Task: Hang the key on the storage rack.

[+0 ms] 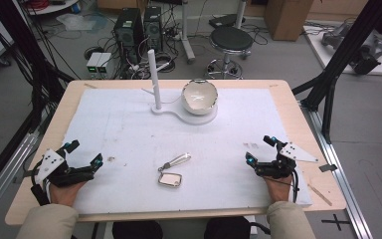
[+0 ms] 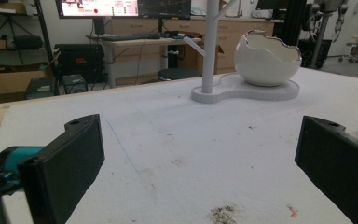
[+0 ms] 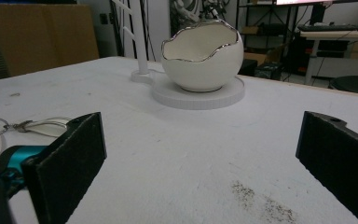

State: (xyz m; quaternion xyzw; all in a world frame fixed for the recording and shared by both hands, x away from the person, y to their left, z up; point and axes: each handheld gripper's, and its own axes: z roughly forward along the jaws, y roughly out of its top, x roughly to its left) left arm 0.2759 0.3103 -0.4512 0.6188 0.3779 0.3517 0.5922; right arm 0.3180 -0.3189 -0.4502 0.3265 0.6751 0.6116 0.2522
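Note:
A white egg-shaped bowl [image 1: 199, 97] with a silver jagged rim sits on a white stand [image 1: 186, 116] beside an upright white post [image 1: 154, 79], at the far middle of the white mat. The same bowl [image 2: 266, 58] and post [image 2: 210, 44] appear ahead in the left gripper view, and the bowl [image 3: 201, 56] ahead in the right gripper view. A silver key ring with a square tag [image 1: 171, 179] and a leaf charm [image 1: 179, 160] lies near the front middle. My left gripper [image 1: 84, 153] rests open at the front left. My right gripper [image 1: 259, 149] rests open at the front right. Both hold nothing.
The white mat [image 1: 129, 129] covers a wooden table [image 1: 59, 112]. Dark smudges [image 2: 223, 213] mark the mat close to each gripper. Behind the table stand a black stool [image 1: 230, 40], computer towers [image 1: 129, 30] and cables on the floor.

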